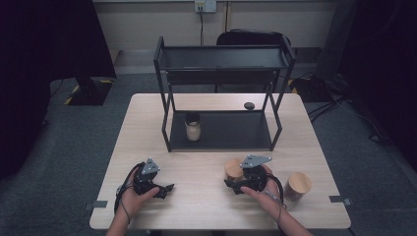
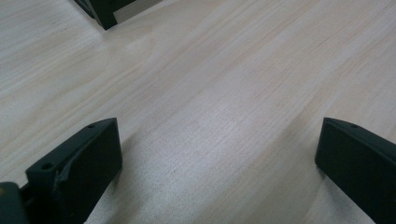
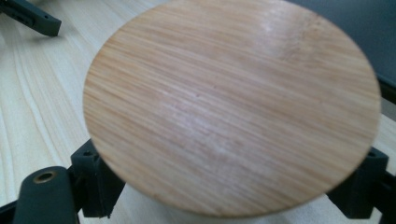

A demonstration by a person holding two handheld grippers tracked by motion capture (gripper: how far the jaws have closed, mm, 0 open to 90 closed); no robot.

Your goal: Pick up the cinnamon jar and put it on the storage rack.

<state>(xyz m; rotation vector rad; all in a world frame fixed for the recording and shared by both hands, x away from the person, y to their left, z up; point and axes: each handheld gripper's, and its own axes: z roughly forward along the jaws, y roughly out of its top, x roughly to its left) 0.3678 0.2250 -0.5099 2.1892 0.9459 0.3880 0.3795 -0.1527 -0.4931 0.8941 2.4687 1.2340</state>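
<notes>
The pale wooden table point(image 1: 211, 206) carries a black metal two-level rack point(image 1: 221, 93) at 12 o'clock, with a glass jar point(image 1: 193, 129) on its lower shelf and a small dark pebble point(image 1: 249, 105) behind. Another bamboo-lidded jar point(image 1: 298, 186) stands at 3 o'clock from the right gripper point(image 1: 235, 183), whose jaws sit on both sides of a round jar with a bamboo lid point(image 3: 233, 102), apparently clamped on it. The left gripper point(image 2: 219, 154) rests at 7 o'clock, jaws wide apart above bare wood.
</notes>
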